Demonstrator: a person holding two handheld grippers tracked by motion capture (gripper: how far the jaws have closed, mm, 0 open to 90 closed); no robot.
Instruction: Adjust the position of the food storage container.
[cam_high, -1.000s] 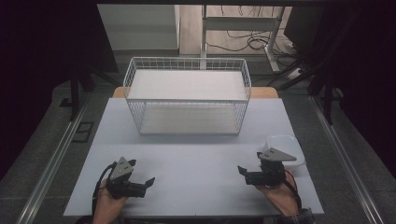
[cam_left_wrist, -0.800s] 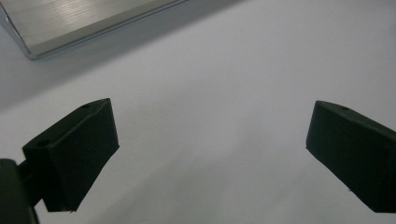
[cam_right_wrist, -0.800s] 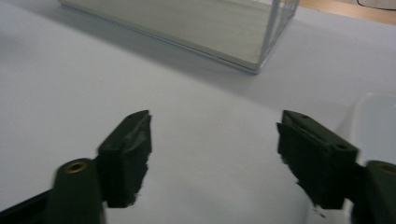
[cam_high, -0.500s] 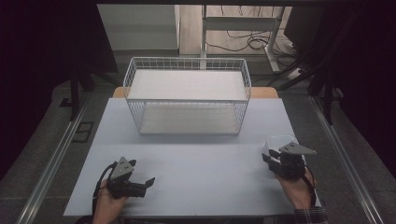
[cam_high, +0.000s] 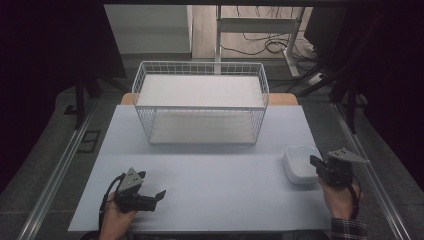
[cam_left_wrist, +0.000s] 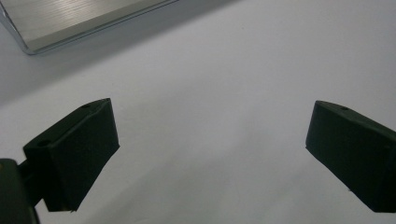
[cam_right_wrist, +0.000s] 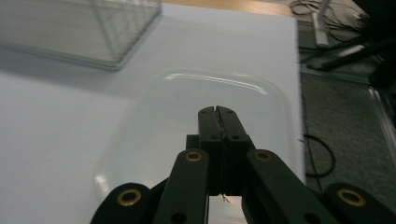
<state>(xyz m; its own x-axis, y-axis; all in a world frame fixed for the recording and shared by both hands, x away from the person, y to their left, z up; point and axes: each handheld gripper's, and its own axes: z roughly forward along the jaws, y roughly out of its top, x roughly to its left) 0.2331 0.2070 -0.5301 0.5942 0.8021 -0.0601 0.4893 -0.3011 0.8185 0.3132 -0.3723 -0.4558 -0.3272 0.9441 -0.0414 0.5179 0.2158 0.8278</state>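
The right claw is pinched tight with nothing between its two black jaws. Its tip hangs over the near right edge of the white dish, so the dish sits right under it and stretches away in front. From the right gripper view the dish looks shallow, with round corners. The left claw is wide open and holds nothing, low over the bare counter. The dish is far off to its right. The wire basket stands well ahead of both claws.
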